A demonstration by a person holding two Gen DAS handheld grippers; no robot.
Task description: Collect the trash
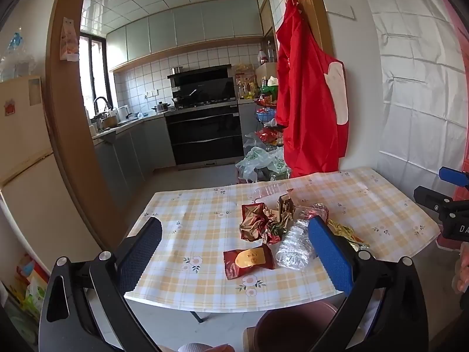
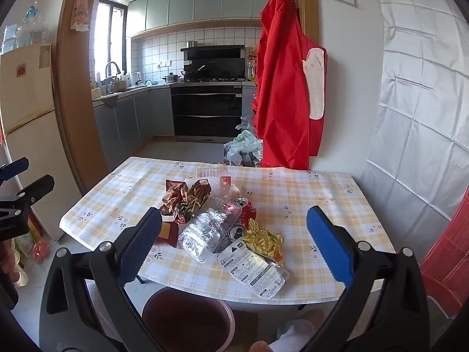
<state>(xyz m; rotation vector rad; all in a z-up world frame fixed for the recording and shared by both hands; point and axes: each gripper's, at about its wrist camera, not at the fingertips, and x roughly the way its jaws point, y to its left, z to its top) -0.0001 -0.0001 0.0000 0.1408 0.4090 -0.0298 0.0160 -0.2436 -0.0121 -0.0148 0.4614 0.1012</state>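
Note:
Trash lies in a pile on the checked table (image 1: 205,281) (image 2: 322,205): a crushed clear plastic bottle (image 1: 293,246) (image 2: 208,231), crumpled red-gold wrappers (image 1: 261,220) (image 2: 184,196), a red snack packet (image 1: 249,259), a gold foil wrapper (image 2: 263,239), a white printed package (image 2: 252,267) and red cans (image 2: 249,209). A dark brown bin (image 2: 187,319) (image 1: 293,325) stands on the floor below the table's near edge. My left gripper (image 1: 234,252) is open and empty above the near edge. My right gripper (image 2: 234,246) is open and empty, over the pile.
A red apron (image 1: 307,102) hangs on the wall behind the table. Plastic bags (image 1: 258,161) lie on the floor beyond the table. A fridge (image 1: 20,158) stands at the left. A red chair (image 2: 448,258) is at the right. The kitchen lies behind.

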